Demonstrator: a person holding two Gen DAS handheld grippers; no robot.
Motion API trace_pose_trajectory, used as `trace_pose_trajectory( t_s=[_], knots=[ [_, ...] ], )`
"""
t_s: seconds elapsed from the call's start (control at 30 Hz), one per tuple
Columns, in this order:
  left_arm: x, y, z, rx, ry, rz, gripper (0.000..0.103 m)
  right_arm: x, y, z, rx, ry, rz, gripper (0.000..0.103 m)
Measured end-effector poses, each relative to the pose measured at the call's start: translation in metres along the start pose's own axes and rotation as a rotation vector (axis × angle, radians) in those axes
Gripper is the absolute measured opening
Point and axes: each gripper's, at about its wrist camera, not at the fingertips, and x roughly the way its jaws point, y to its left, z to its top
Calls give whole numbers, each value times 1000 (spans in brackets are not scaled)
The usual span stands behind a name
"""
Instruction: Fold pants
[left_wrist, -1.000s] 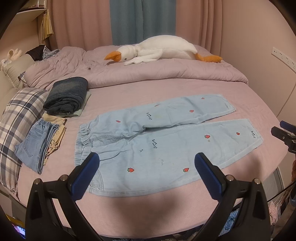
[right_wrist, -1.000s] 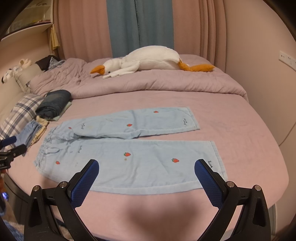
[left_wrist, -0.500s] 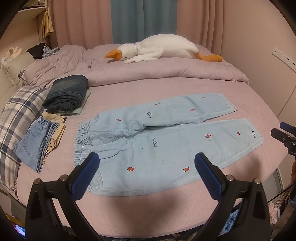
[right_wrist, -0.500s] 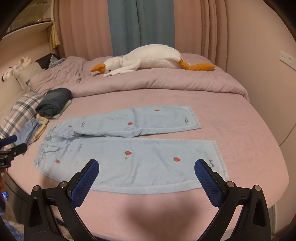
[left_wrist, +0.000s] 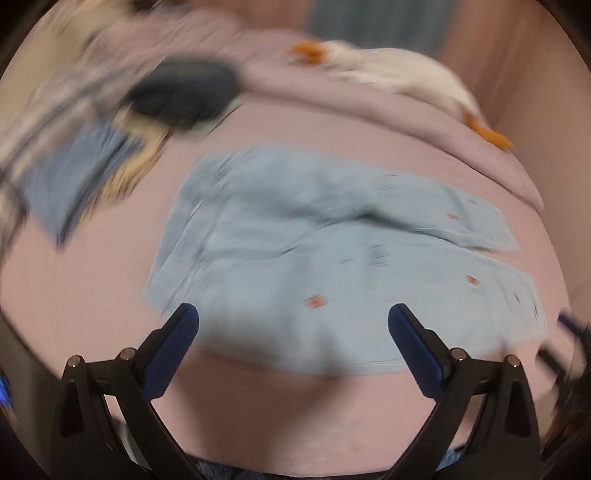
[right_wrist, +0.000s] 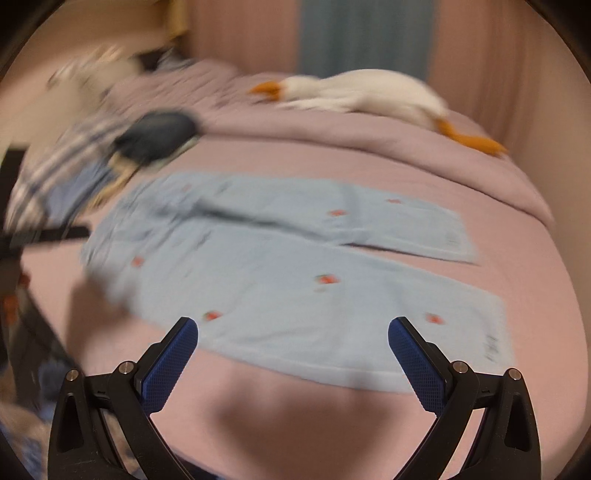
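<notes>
Left wrist view, blurred: one pair of pale blue pants (left_wrist: 332, 258), soft cloth dotted with small red marks, lay flat on the pink bed (left_wrist: 92, 295), two legs spread. Left tongs (left_wrist: 293, 317) and right tongs (right_wrist: 293, 330) each gaped wide, empty, two blue textured pads apiece.

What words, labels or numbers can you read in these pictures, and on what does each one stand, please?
None can be read.
Dark embroidered script near the hem of the light blue strawberry-print pants: blurred, unreadable.
Dark marks mid-leg on the same pants: smeared by motion, unreadable.
</notes>
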Motion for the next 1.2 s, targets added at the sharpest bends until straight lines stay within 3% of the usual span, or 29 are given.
trace_pose_trajectory(
  t_s=[0.07, 0.17, 0.3, 0.37, 0.43, 0.53, 0.6, 0.67, 0.73, 0.77, 0.9, 1.07, 1.13, 1.17, 1.2],
  knots=[
    [13, 39, -8, -137, 32, 18, 102, 19, 27, -3, -92, 7, 53, 102],
    [12, 71, -21, -241, 57, 72, 102, 43, 68, -8, -245, -2, 106, 102],
    [41, 90, -22, -355, 39, -37, 102, 70, 113, -17, -449, -18, 105, 102],
    [50, 92, -22, -387, 36, -45, 101, 79, 132, -21, -535, -43, 90, 97],
    [58, 97, -15, -401, -15, -46, 99, 90, 146, -23, -611, -59, 39, 89],
    [59, 95, 0, -406, -51, -1, 72, 98, 165, -26, -711, -124, -13, 81],
    [65, 104, 7, -403, -56, 34, 35, 100, 174, -23, -764, -157, -29, 67],
    [69, 114, 10, -412, -47, 17, 33, 106, 181, -22, -803, -140, -21, 28],
    [65, 117, 10, -399, -49, 4, 29, 108, 182, -18, -800, -99, 26, 11],
    [61, 117, 9, -385, -55, 2, 28, 106, 182, -16, -789, -93, 28, 11],
    [47, 116, 2, -342, -81, 8, 28, 91, 182, -20, -764, -79, 69, 9],
    [58, 115, -1, -262, -17, 59, 32, 100, 185, -24, -736, -38, 115, 9],
    [50, 110, -1, -210, -13, 117, 47, 91, 176, -16, -675, -27, 158, 11],
    [44, 108, -1, -179, -18, 161, 61, 86, 170, -12, -631, -16, 201, 16],
    [35, 108, -2, -156, -42, 189, 64, 79, 158, -5, -563, -9, 251, 18]
  ],
)
